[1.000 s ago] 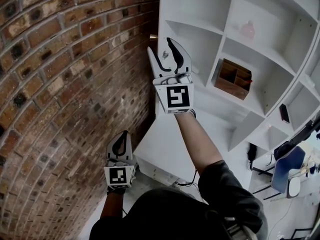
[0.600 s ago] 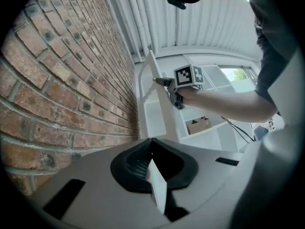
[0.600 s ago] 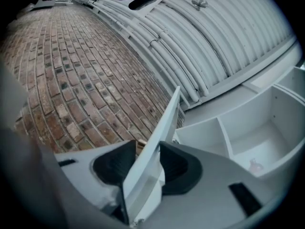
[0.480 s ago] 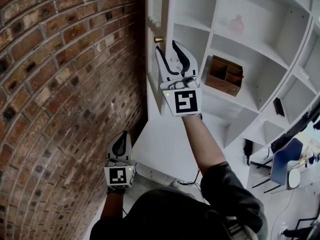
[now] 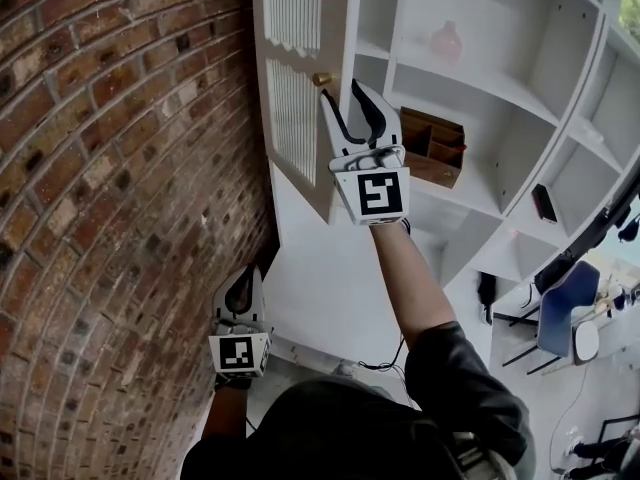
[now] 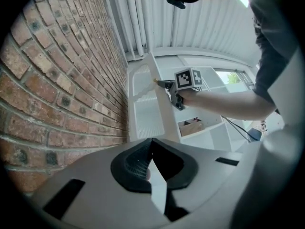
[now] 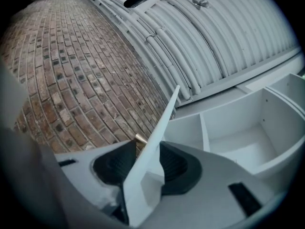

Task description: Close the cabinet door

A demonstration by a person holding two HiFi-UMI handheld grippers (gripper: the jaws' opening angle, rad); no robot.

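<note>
The white louvred cabinet door (image 5: 295, 98) stands half open between the brick wall and the white shelf unit (image 5: 520, 88), with a brass knob (image 5: 321, 79) near its free edge. My right gripper (image 5: 342, 90) is raised to that edge; its jaws have just been closing and now clamp the door's thin edge (image 7: 159, 123) just below the knob (image 7: 140, 139). My left gripper (image 5: 240, 286) hangs low beside the wall, fingertips together and empty. The left gripper view looks up past its own jaws (image 6: 151, 140) at the door (image 6: 145, 109) and the right gripper (image 6: 164, 84).
A brick wall (image 5: 120, 168) runs along the left, close behind the door. The open shelves hold a wooden box (image 5: 432, 146), a pink item (image 5: 446, 40) and a small dark object (image 5: 543, 202). A blue chair (image 5: 565, 323) stands at the lower right.
The door has swung away from the brick wall, showing its louvred face. My right gripper closed on its edge and moved right with it. The left gripper stays low.
</note>
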